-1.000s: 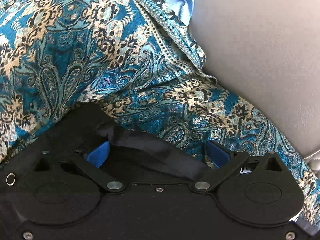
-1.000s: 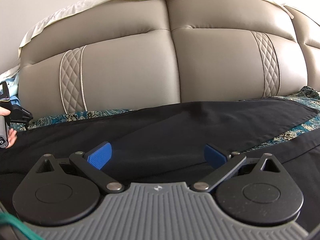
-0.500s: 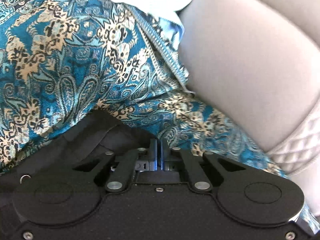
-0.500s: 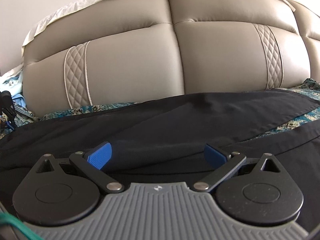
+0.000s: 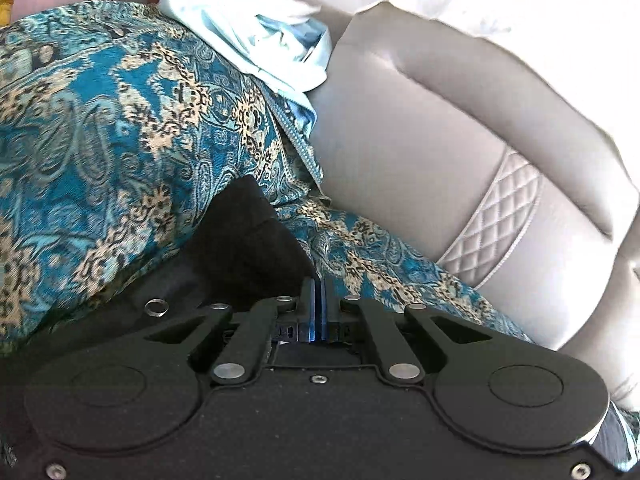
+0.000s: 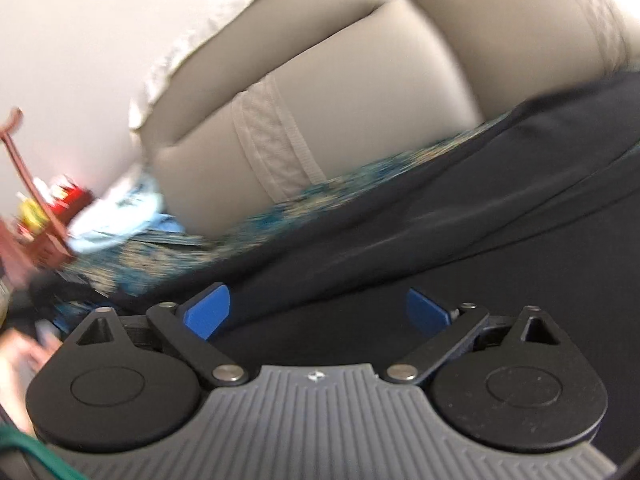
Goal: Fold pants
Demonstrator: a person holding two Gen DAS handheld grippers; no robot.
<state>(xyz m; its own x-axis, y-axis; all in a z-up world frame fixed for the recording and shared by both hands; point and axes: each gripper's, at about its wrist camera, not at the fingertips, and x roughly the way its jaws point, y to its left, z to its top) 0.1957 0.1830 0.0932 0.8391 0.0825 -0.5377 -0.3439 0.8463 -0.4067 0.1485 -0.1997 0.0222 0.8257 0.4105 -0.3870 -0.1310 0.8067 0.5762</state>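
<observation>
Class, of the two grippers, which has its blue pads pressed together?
The left gripper: pads meet, pinching black pants. The right gripper is closing but still wide.

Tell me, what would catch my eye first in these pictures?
Likely the teal paisley throw spread over the beige sofa, with black pants lying across it. Up close, the left gripper is pinched shut on a black corner of the pants, while the right gripper, blue pads apart, is closing over the dark cloth.

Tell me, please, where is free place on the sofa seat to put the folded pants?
The patterned throw lies bare between the black pants and the pale blue clothes. Crowded: the clothes heap at the backrest, and the right view, where pants cover the seat.
</observation>
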